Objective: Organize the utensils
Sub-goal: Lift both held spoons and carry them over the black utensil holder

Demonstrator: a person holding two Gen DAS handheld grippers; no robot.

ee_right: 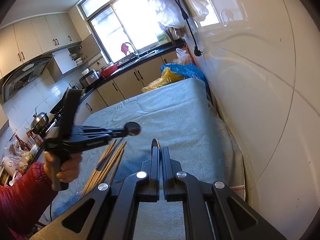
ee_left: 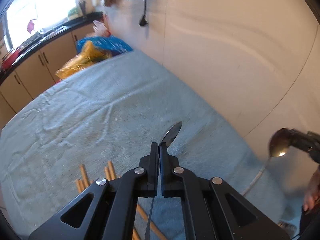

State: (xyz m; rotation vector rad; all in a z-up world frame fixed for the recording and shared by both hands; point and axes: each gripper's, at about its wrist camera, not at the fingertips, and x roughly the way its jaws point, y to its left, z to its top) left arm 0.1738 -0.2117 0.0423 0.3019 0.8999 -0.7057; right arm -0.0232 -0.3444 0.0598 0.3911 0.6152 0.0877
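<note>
My left gripper (ee_left: 159, 147) is shut on a metal spoon (ee_left: 171, 133); the bowl sticks out past the fingertips and the handle hangs below. It is held above a light blue cloth (ee_left: 100, 108). My right gripper (ee_right: 160, 150) is shut on a second metal spoon (ee_right: 155, 143), seen edge-on between the fingers. In the left wrist view that gripper shows at the right edge (ee_left: 300, 140) with its spoon bowl (ee_left: 279, 145). In the right wrist view the left gripper (ee_right: 118, 133) shows with its spoon bowl (ee_right: 133, 128). Several wooden chopsticks (ee_right: 108, 164) lie on the cloth, and they also show in the left wrist view (ee_left: 84, 175).
A white wall (ee_left: 240, 50) borders the cloth on the right. Yellow and blue plastic bags (ee_right: 174, 74) sit at the cloth's far end. Beyond are kitchen cabinets (ee_right: 128, 82), a sink and a window. A black cable (ee_right: 188, 20) hangs on the wall.
</note>
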